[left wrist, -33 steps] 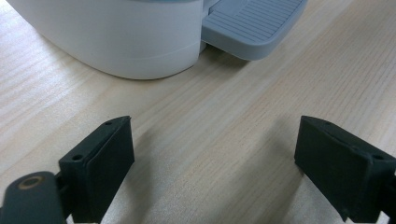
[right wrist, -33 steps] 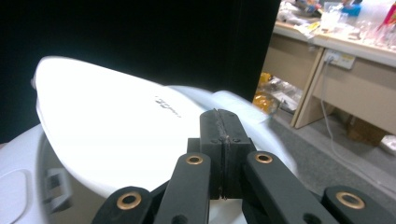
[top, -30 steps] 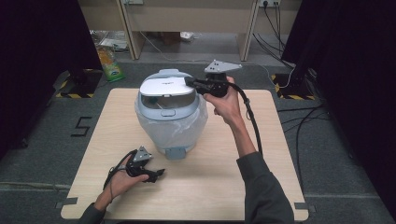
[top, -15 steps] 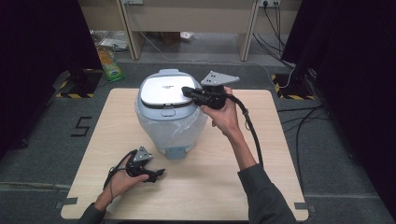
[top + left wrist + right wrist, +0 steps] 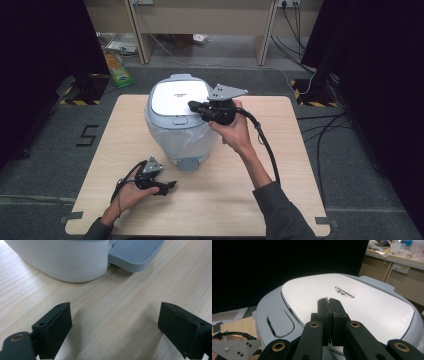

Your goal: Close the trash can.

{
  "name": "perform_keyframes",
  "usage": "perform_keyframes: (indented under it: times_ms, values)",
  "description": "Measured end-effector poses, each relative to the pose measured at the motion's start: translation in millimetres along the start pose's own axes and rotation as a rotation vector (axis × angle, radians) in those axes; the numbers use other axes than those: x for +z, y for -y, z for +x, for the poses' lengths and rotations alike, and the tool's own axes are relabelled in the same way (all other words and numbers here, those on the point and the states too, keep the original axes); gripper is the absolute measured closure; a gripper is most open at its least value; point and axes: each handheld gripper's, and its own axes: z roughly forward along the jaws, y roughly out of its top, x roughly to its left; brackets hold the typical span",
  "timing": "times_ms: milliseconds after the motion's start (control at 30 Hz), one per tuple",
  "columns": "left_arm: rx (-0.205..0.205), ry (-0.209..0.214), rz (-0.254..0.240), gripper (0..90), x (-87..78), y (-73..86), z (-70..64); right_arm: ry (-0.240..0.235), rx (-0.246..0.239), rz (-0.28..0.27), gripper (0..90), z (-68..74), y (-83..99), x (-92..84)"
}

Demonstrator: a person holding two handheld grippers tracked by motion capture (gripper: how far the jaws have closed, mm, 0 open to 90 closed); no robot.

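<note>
Right gripper (image 5: 192, 105) has slid in from the bin's right edge and dropped a bit, tips now over the white lid (image 5: 178, 97) of the bin (image 5: 179, 125), jaws pressed together with nothing between them. In the right gripper view the closed tips (image 5: 329, 300) sit just above the lid panel, near the printed logo; can't tell if they touch it. Lid looks down and flush now, where a second ago its front seemed raised, so my read is the lid has just been pushed shut, or the tips are heading for the grey button (image 5: 280, 322) at the lid's front edge to pop it. Button is left of and below the tips in that view, not under them yet.

Left gripper (image 5: 167, 186) hasn't moved: lying on the table (image 5: 250, 200) in the person's left hand (image 5: 131, 192), jaws spread wide, empty. Its view looks at the bin base and the grey foot pedal (image 5: 135, 253), both apart from the jaws.

Bin stands mid-table, clear liner bulging under the lid rim.
</note>
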Motion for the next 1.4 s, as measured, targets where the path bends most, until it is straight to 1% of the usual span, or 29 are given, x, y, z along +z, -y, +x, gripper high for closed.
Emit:
perform_keyframes:
  times_ms: [33, 100, 200, 233, 267, 300, 333, 367, 400, 467, 567, 600, 667, 700, 733, 767, 800, 833, 867, 900, 933, 967, 1033, 1067, 1167, 1233, 1267, 1300, 1400]
  values:
    - [0.000, 0.000, 0.000, 10.9, 0.0, 0.0, 0.0, 0.008, 0.001, 0.011, 89.5, 2.0, 0.1, 0.5]
    - [0.002, -0.001, 0.000, 10.8, 0.0, 0.0, 0.1, 0.031, -0.024, 0.006, 89.9, 7.4, 0.6, 2.1]
    - [-0.001, 0.000, 0.000, 10.8, 0.0, 0.0, -0.2, -0.009, -0.012, 0.015, 89.9, 13.2, 0.5, 4.3]
    - [-0.002, 0.000, 0.000, 10.8, 0.1, 0.1, -0.2, -0.009, -0.012, 0.015, 89.9, 13.2, 0.5, 4.3]
    - [-0.001, 0.004, 0.007, 10.7, -0.4, -0.2, 0.2, -0.025, -0.020, 0.002, 89.9, 19.9, 0.9, 9.3]
    - [-0.001, 0.004, 0.007, 10.7, -0.4, -0.2, 0.2, -0.025, -0.020, 0.002, 89.9, 19.9, 0.9, 9.3]
    - [-0.003, -0.001, 0.001, 10.7, 0.1, 0.0, -0.2, -0.006, -0.052, 0.024, 89.9, 26.6, -3.5, 13.6]
    - [-0.003, -0.001, 0.001, 10.7, 0.1, 0.0, -0.1, -0.005, -0.060, 0.031, 89.9, 27.6, -5.3, 15.2]
    - [-0.003, -0.001, 0.001, 10.8, 0.1, 0.0, -0.1, -0.007, -0.044, 0.033, 89.5, 27.0, -5.8, 15.3]
    - [-0.003, 0.000, 0.000, 10.8, 0.0, 0.0, -0.1, -0.007, 0.023, 0.003, 86.4, 24.8, -1.8, 14.2]
    - [-0.003, 0.000, 0.001, 10.8, 0.0, 0.0, 0.1, -0.004, 0.045, -0.013, 81.6, 25.1, 1.1, 12.0]
    - [-0.003, 0.001, 0.000, 10.8, 0.0, 0.0, 0.1, 0.025, 0.032, -0.005, 70.6, 26.0, 0.3, 9.1]
    - [-0.003, 0.001, 0.000, 10.8, 0.0, 0.0, 0.1, 0.061, 0.035, 0.008, 59.6, 23.9, -1.4, 4.8]
    - [-0.004, 0.001, -0.001, 10.8, 0.0, 0.0, 0.1, 0.061, 0.035, 0.008, 59.6, 23.9, -1.4, 4.8]
    - [-0.003, 0.000, 0.000, 10.8, 0.0, 0.0, 0.1, 0.066, 0.053, -0.007, 56.5, 22.6, -1.2, 1.6]
    - [-0.004, 0.001, 0.000, 10.8, 0.0, 0.0, 0.1, 0.081, 0.078, -0.053, 51.8, 18.4, -0.4, -7.9]
    - [-0.003, 0.001, 0.000, 10.8, 0.0, 0.0, 0.1, 0.081, 0.078, -0.053, 51.8, 18.4, -0.4, -7.9]
    - [-0.004, 0.001, 0.000, 10.8, 0.0, 0.0, 0.0, 0.117, 0.092, -0.069, 46.9, 14.7, 1.0, -19.1]
    - [-0.004, 0.001, 0.000, 10.8, 0.0, 0.0, 0.0, 0.117, 0.092, -0.069, 46.9, 14.7, 1.0, -19.1]
    - [-0.005, 0.001, 0.000, 10.8, 0.0, 0.1, 0.0, 0.160, 0.094, -0.066, 42.5, 10.9, 3.8, -30.7]
    - [-0.004, 0.001, 0.000, 10.8, 0.0, 0.1, 0.0, 0.160, 0.094, -0.066, 42.5, 10.9, 3.8, -30.7]
    - [-0.004, 0.001, 0.000, 10.8, 0.0, 0.0, 0.0, 0.194, 0.101, -0.062, 38.5, 7.1, 8.7, -42.7]
    - [-0.006, 0.001, -0.002, 10.8, 0.1, 0.1, -0.1, 0.210, 0.104, -0.057, 36.7, 5.4, 11.7, -48.1]
    - [-0.006, 0.000, -0.001, 10.8, 0.0, 0.1, -0.1, 0.232, 0.115, -0.036, 33.9, 3.2, 19.3, -57.6]
    - [-0.006, 0.000, -0.001, 10.8, 0.0, 0.1, -0.1, 0.276, 0.098, 0.008, 30.6, 2.2, 32.6, -68.8]
    - [-0.006, 0.001, -0.001, 10.8, 0.1, 0.1, -0.1, 0.286, 0.093, 0.023, 29.1, 2.0, 37.3, -71.9]
    - [-0.006, 0.001, -0.001, 10.8, 0.0, 0.0, -0.1, 0.294, 0.103, 0.040, 28.8, 1.6, 47.1, -77.7]
    - [-0.006, 0.000, -0.001, 10.8, 0.1, 0.1, -0.1, 0.294, 0.103, 0.040, 28.8, 1.6, 47.1, -77.7]
    - [-0.006, 0.000, -0.001, 10.8, 0.0, 0.1, -0.1, 0.316, 0.115, 0.075, 28.0, 0.3, 66.3, -87.9]
